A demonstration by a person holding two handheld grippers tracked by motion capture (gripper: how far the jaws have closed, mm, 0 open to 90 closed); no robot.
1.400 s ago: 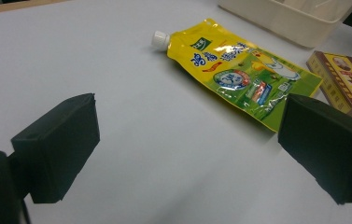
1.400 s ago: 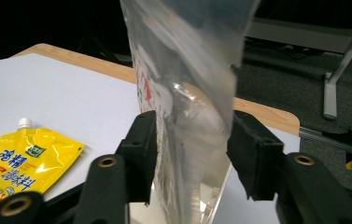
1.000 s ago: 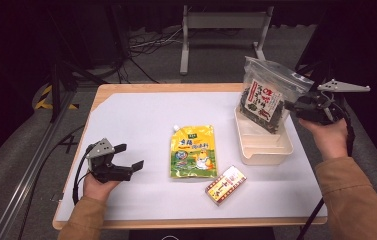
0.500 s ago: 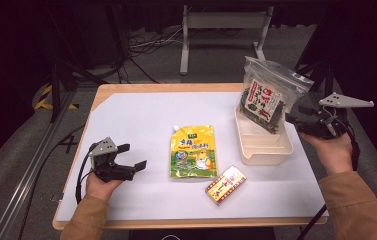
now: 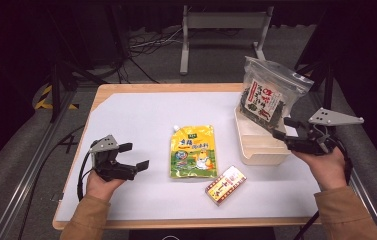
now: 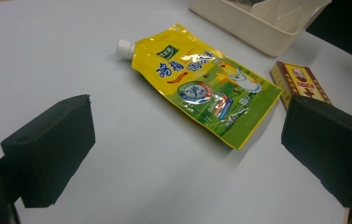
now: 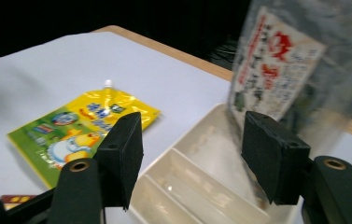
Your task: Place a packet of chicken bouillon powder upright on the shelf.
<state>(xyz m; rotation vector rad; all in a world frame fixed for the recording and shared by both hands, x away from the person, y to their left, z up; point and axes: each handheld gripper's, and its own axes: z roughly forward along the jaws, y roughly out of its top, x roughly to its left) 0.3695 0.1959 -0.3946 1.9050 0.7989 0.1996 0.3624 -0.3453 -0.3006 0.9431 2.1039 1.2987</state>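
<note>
While the right tongs [image 5: 287, 135] are hanging wide open just beside the cream tray [image 5: 261, 152], I am noting that they are holding nothing; the seaweed bag [image 5: 267, 97] is standing upright in the tray's far end, leaning toward the back, apart from the tongs. Judging from this, the bag is placed but not settled: it is tall and top-heavy for a shallow tray, so a brush from the near jaw on the way out could be tipping it over the far rim and off the bench [image 5: 141, 120], whose edge lies close behind. In the right gripper view the bag [image 7: 281, 60] is sitting just past the open jaws, so any drift forward is risking contact. The left tongs [image 5: 135, 156] are resting low at the near left of the bench, jaws also spread wide and empty, aimed toward the yellow spouted pouch [image 6: 201, 84], which is lying flat mid-bench with its white cap pointing away from me. A small red-and-yellow box [image 5: 226, 184] is lying just beside the pouch's near right corner, not quite touching as far as I can tell; it is crowding that corner, so a grab there could be catching both. The flat pouch is offering little edge to pinch, and a slip seems likely. Between the tray and the pouch the bench is bare.
</note>
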